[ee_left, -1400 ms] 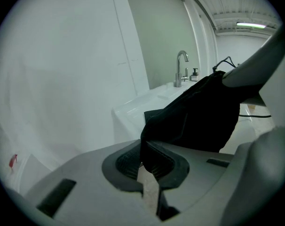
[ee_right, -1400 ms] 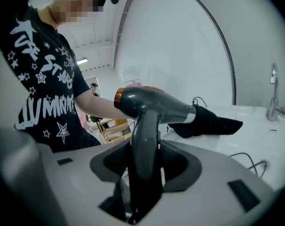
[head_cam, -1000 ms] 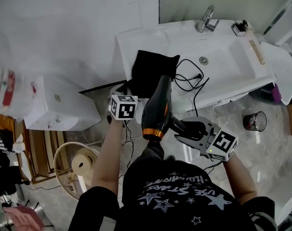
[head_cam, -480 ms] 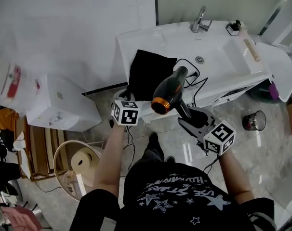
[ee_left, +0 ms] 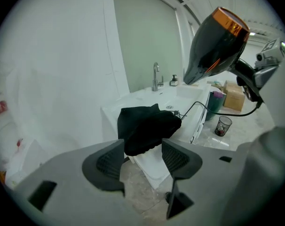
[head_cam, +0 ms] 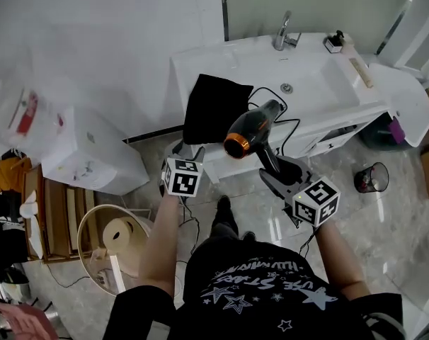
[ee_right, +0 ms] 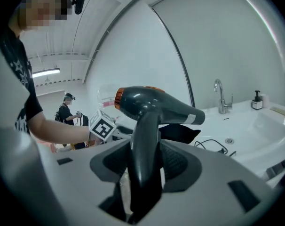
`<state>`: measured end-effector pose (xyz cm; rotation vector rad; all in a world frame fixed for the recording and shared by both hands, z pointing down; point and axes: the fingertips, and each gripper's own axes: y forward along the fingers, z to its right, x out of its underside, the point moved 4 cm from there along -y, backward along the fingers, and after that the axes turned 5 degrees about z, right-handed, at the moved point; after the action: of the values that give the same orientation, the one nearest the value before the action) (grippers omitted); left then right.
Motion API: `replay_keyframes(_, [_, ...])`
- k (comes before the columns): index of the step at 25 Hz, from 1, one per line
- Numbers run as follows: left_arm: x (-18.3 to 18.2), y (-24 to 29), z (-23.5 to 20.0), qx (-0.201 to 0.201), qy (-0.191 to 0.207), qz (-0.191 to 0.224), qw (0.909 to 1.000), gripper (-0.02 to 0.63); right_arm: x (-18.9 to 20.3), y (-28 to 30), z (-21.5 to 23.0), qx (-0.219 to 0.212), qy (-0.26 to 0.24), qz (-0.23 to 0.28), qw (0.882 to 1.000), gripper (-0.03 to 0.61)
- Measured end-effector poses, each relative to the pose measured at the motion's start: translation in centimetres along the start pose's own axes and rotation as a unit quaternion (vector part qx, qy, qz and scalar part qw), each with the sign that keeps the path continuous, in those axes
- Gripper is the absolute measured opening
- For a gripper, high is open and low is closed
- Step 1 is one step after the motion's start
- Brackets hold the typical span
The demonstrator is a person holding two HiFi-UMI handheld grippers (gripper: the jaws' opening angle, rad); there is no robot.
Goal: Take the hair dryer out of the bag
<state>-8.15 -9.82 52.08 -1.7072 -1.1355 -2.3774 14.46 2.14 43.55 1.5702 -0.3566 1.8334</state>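
The hair dryer (head_cam: 251,127) is black with an orange ring and hangs in the air in front of the sink counter. My right gripper (head_cam: 275,167) is shut on its handle (ee_right: 145,159), with the barrel (ee_right: 156,105) lying across above the jaws. Its black cord (head_cam: 282,108) trails onto the counter. The black bag (head_cam: 213,107) lies limp over the counter's left end. My left gripper (head_cam: 196,154) is just short of the bag. Its jaws are opening with nothing pressed between the pads (ee_left: 109,163), and the bag (ee_left: 145,128) lies just beyond them.
A white sink (head_cam: 328,83) with a faucet (head_cam: 284,32) and a soap bottle (head_cam: 335,41) fills the counter's right part. A small bin (head_cam: 372,178) stands on the floor at right. At left stand a white box (head_cam: 87,154) and a paper roll (head_cam: 121,234) in a round basket.
The right gripper swung the hair dryer from hanging barrel-down to lying tilted across, nearer the counter. The left gripper drew back from the bag toward me.
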Motion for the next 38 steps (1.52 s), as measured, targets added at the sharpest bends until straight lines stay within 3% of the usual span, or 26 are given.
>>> replay_keyframes(9, [-1.5,-7.3,2.5,-0.027,-0.022,0.076,0.9965,0.25,-0.2,-2.9,-2.4,-0.003,-0.02,0.007,1.0,0.193])
replay_keyframes(17, [-2.6,-12.5,4.0,-0.042,-0.077,0.11,0.9901,0.014,-0.2,-4.3,-4.1,-0.017,-0.014,0.008,1.0,0.193])
replay_keyframes(21, [-1.2,-14.8,5.1,-0.037,-0.11,0.132,0.9845,0.012,0.6,-4.9,-5.1,-0.022,-0.01,0.02,1.0,0.193])
replay_keyframes(24, [-0.2,-16.2,6.8,-0.023,-0.109,0.152,0.982,0.012,1.4,-5.7,-6.0,-0.015,-0.013,0.029,0.999,0.193])
replay_keyframes(30, [1.1,-16.0,8.7,-0.006,-0.11,0.146,0.9831,0.012,2.0,-6.0,-5.5,-0.001,-0.002,0.039,0.999,0.193])
replay_keyframes(38, [0.0,-15.5,7.3,-0.017,-0.111,0.15,0.9823,0.011,2.1,-5.8,-4.6,0.004,0.01,0.033,0.999,0.193])
